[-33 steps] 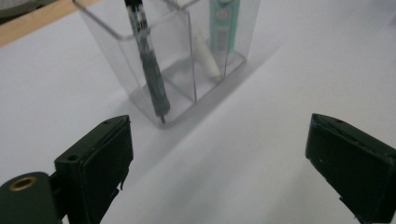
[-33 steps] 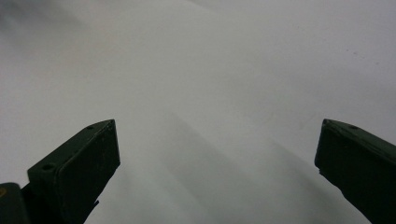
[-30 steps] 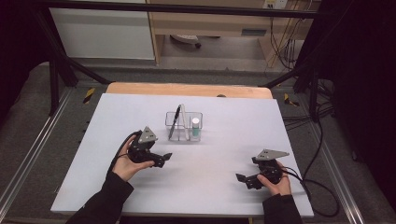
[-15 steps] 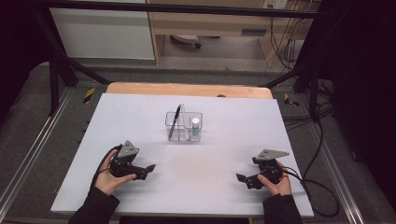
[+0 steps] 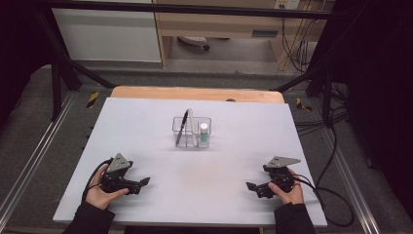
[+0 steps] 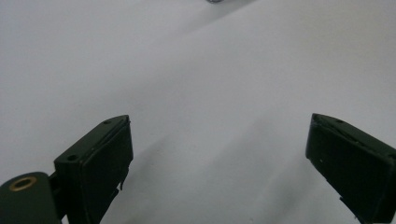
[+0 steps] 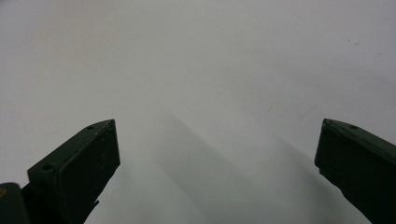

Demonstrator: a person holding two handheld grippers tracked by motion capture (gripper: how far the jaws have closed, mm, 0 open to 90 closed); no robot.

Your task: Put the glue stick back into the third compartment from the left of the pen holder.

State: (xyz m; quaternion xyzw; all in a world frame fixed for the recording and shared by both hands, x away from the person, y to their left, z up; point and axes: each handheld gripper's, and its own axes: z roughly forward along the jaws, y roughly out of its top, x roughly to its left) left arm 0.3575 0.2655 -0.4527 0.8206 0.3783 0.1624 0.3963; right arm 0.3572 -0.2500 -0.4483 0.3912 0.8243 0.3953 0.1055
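The left gripper [image 5: 142, 183] and right gripper [image 5: 250, 186] rest near the front edge of the white table [image 5: 146, 117], jaws spread wide and empty. The clear rectangular plastic organiser box [image 5: 192, 132], holding a dark pen [image 5: 182, 127] and a green-capped white bottle [image 5: 204, 134], stands well apart at table centre. Judged a resting step; any next move calls for a long forward reach to the box.

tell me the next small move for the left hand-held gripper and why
Probably lay the left hand-held gripper down on the table and let go. Its jaws stand open with nothing between them, it sits low at the near edge, well away from the clear organiser, where the pen and the green-capped tube stand. The right hand-held gripper rests open too.
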